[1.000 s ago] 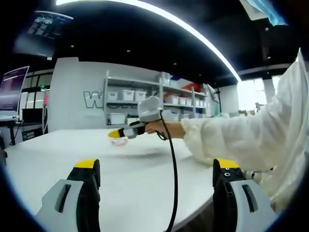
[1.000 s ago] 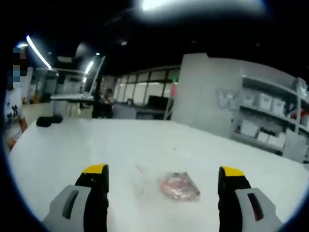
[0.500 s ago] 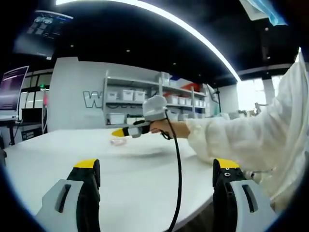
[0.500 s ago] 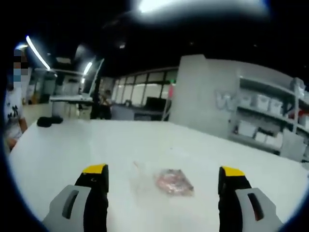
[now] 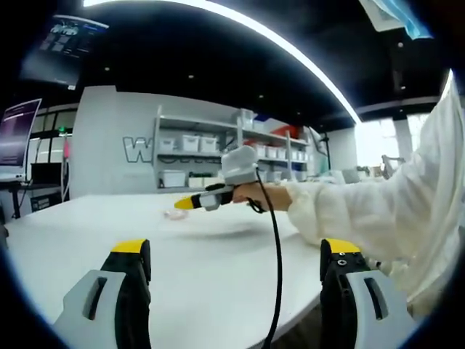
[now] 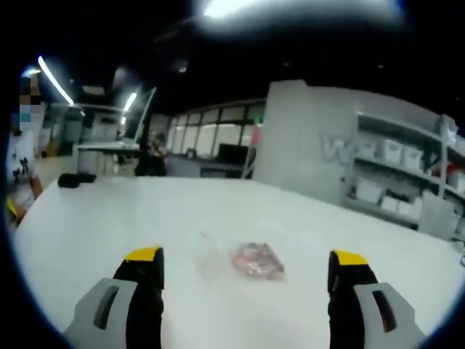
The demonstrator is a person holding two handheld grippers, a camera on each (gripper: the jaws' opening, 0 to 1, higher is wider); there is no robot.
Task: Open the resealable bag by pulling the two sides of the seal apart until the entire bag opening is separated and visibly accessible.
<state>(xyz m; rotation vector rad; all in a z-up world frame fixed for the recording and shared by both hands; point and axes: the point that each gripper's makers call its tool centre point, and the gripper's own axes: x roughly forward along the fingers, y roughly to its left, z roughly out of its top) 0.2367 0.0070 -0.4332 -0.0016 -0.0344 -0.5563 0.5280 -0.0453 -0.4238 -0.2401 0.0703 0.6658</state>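
A clear resealable bag (image 6: pixel 251 260) with pinkish contents lies flat on the white table (image 6: pixel 145 218), a little ahead of my right gripper (image 6: pixel 245 270), which is open and empty. In the left gripper view the same bag (image 5: pixel 174 214) is a small pale shape far across the table. My right gripper (image 5: pixel 187 204) enters there from the right, held in a hand with a white sleeve, its yellow tips hovering just above and beside the bag. My left gripper (image 5: pixel 234 262) stands open near the table's front edge, far from the bag.
A black cable (image 5: pixel 277 269) hangs from the right gripper over the table edge. Shelving with white bins (image 5: pixel 211 149) stands behind the table. A dark object (image 6: pixel 75 179) lies at the far left end, and a person (image 6: pixel 16 174) stands at the left.
The right gripper has drifted slightly to the right and up in the left gripper view. In its own view the bag sits a little farther left. Both grippers stay open.
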